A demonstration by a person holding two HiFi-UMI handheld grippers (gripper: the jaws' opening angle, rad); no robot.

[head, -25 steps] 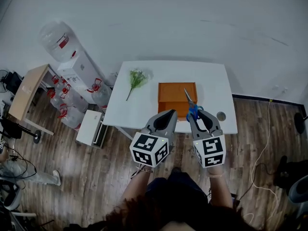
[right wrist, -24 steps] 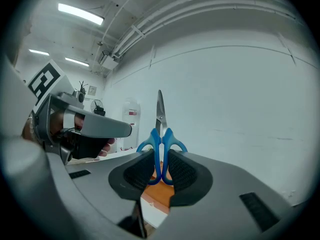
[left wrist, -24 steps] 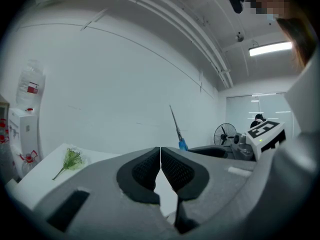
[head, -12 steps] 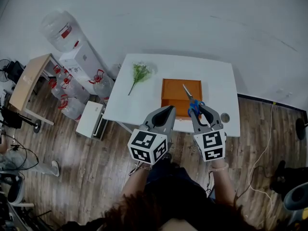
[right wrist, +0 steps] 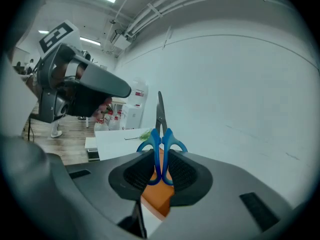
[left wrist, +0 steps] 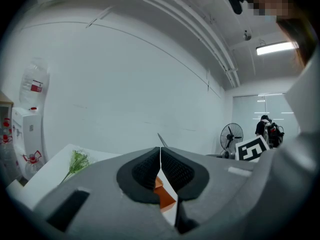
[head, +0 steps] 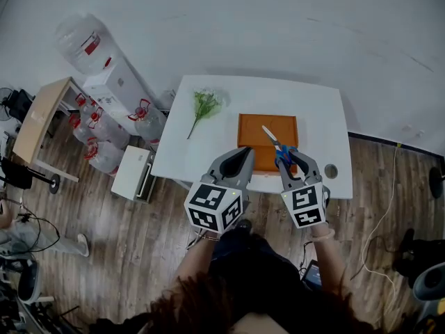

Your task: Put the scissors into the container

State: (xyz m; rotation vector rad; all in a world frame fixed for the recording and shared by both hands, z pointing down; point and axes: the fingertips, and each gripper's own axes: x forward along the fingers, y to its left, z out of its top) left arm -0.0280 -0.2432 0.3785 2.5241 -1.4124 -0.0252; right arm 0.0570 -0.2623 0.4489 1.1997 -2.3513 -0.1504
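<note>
The scissors (head: 278, 148) have blue handles and steel blades that point up and away over the orange container (head: 259, 132) on the white table (head: 201, 155). My right gripper (head: 288, 164) is shut on the handles, above the container's front right part. In the right gripper view the scissors (right wrist: 161, 139) stand upright between the right gripper's (right wrist: 161, 170) pads, with the orange container (right wrist: 156, 198) below. My left gripper (head: 245, 160) hovers at the container's front left, jaws shut with nothing in them. The left gripper (left wrist: 160, 156) shows the container (left wrist: 165, 196) through its gap.
A green plant sprig (head: 203, 106) lies on the table's left side and a round hole (head: 331, 171) is near its front right corner. Water bottles (head: 104, 145) and a wooden side table (head: 38, 127) stand to the left. A fan (left wrist: 230, 136) stands far off.
Both grippers have moved a little forward toward the table. The right one has sunk with the scissors, which now sit further over the orange container.
</note>
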